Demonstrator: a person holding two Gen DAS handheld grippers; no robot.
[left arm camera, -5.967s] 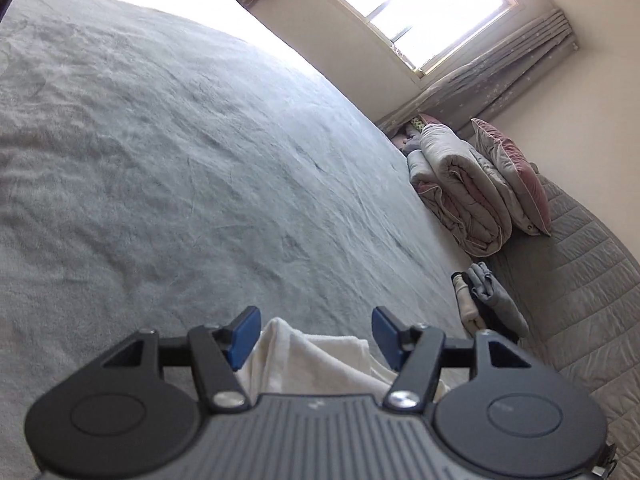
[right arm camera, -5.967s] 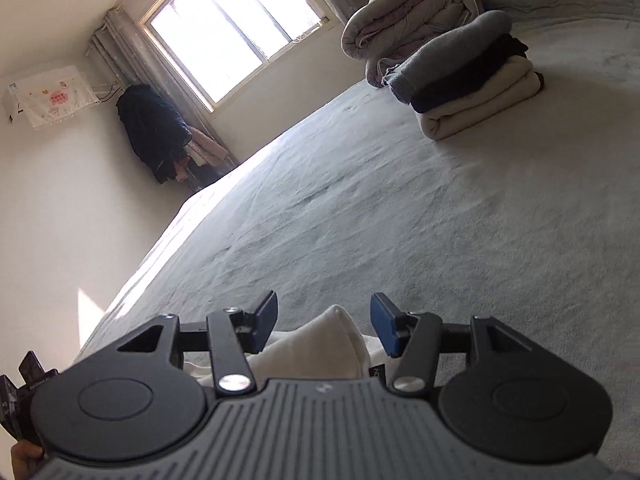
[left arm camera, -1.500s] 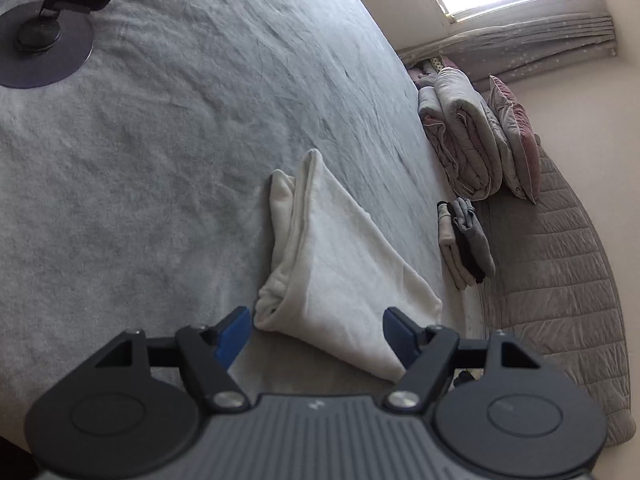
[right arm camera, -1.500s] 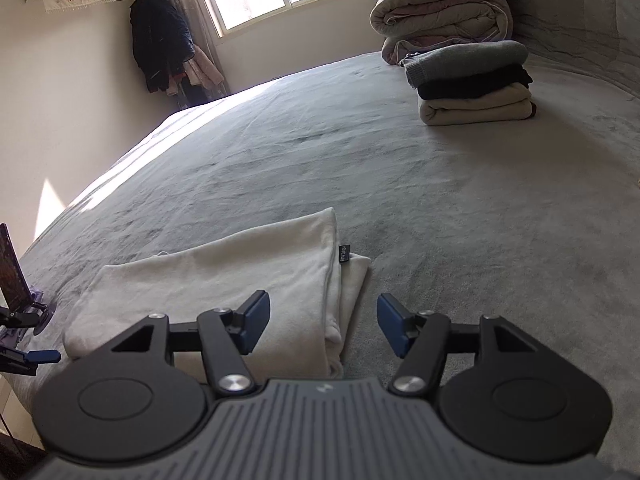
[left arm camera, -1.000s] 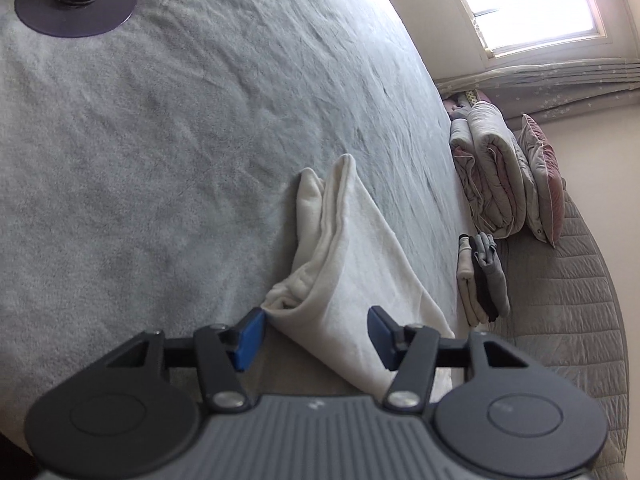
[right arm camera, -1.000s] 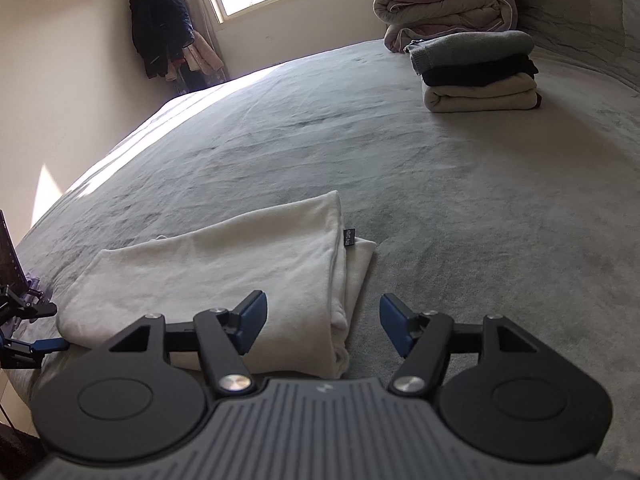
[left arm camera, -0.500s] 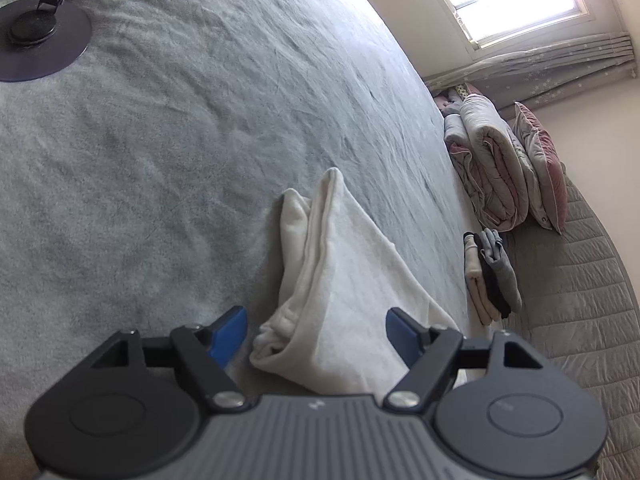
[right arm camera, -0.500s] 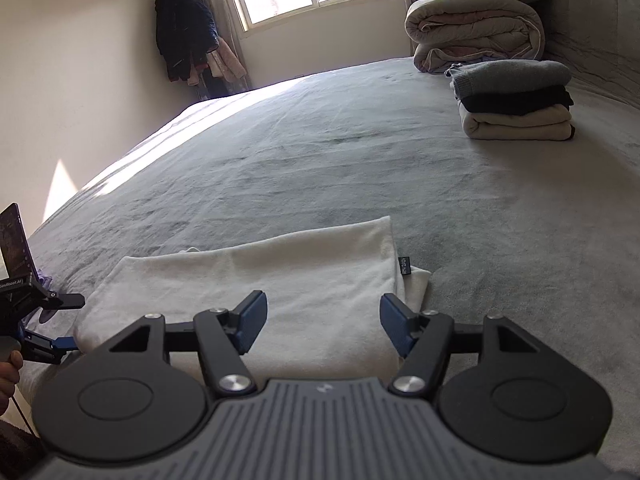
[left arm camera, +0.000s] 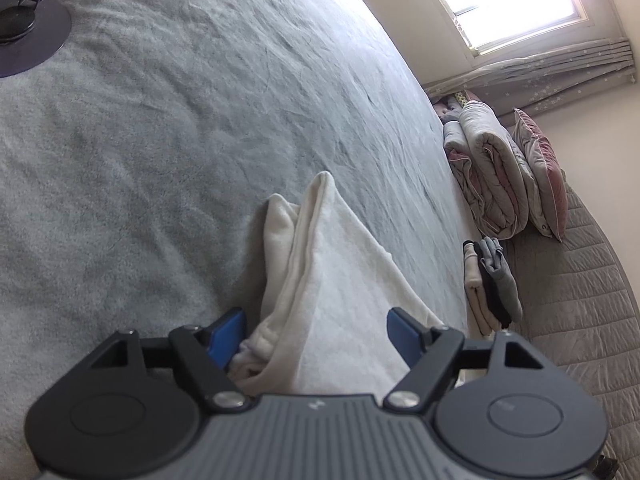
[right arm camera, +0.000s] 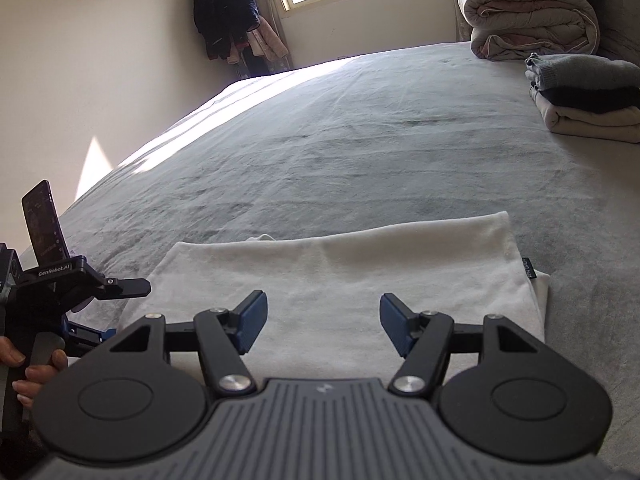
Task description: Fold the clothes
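1. Right now the left gripper point(left arm camera: 316, 330) points down at a slant over the near left corner of the cream garment point(left arm camera: 340, 280), which lies folded flat on the grey bed cover point(left arm camera: 180, 120).
2. Its jaws are closing, with the garment's rolled edge between them; the left blue pad sits just beside the cloth's bunched corner, and whether it touches cannot be told. The right pad stands clear of the fabric's top.
3. From the right wrist view, the left gripper point(right arm camera: 116, 286) shows at the left edge with a person's hand point(right arm camera: 28, 368) wrapped around its handle, fingers curled, at the garment's left end.
4. The right gripper point(right arm camera: 320, 322) tilts down over the near long edge of the cream garment point(right arm camera: 340, 272), roughly at its middle. Its jaws stand apart with nothing pressed between them, and the cloth lies beneath the gap.
5. A stack of folded clothes point(right arm camera: 588, 96) sits well apart, near the rolled quilts point(right arm camera: 528, 12) at the head of the bed.
6. A phone on a stand point(right arm camera: 42, 220) rises beside the left gripper.
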